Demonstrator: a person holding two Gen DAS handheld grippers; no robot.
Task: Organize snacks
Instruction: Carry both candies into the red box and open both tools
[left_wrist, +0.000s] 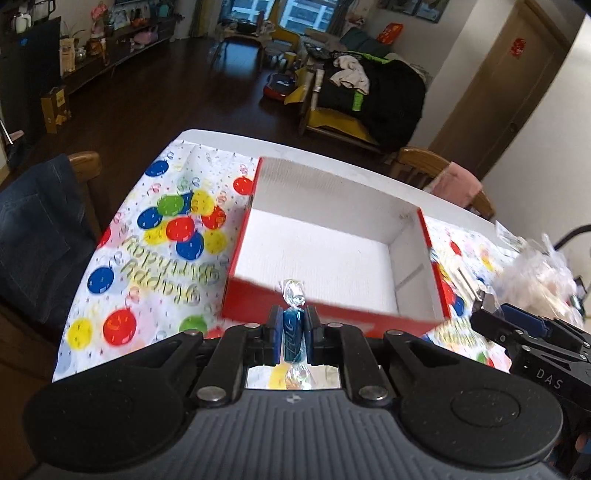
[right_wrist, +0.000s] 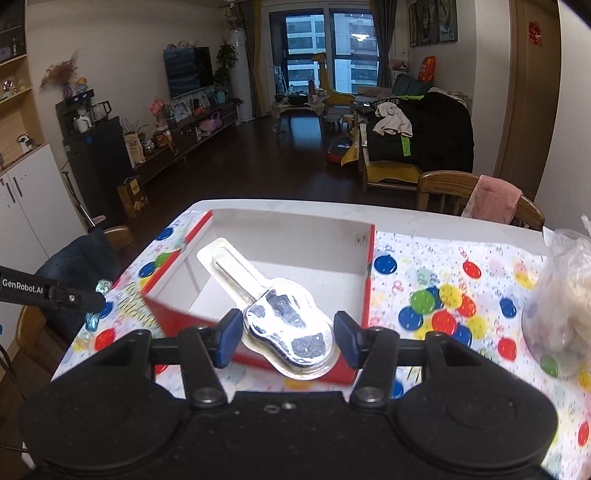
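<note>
We are in the step of carrying snacks to the red cardboard box with the white inside (left_wrist: 332, 254), which stands open on the bench (right_wrist: 424, 221) covered with a birthday cloth of coloured balloons (left_wrist: 155, 251). Our left hand-held gripper (left_wrist: 294, 334) is closed firmly on a small blue candy in a clear twisted wrapper (left_wrist: 293, 332), and it holds it just in front of the near wall of the box, a little above the cloth. Our right hand-held gripper (right_wrist: 288, 338) is wide open, and its blue pads do not touch anything. Between them we see a lollipop sealed in a clear and silver plastic pack (right_wrist: 284, 321); it appears to be over the near wall of the box, with the stick end pointing inside, but we cannot tell if it rests on the wall or is falling. In the left wrist view the inside of the box looks empty. A clear plastic bag with pale snacks (right_wrist: 561, 302) lies at the right side of the bench, apart from the box. We judge that the next move is to bring the left hand-held gripper forward over the near wall and then open it, so the candy drops inside and not on the cloth.
</note>
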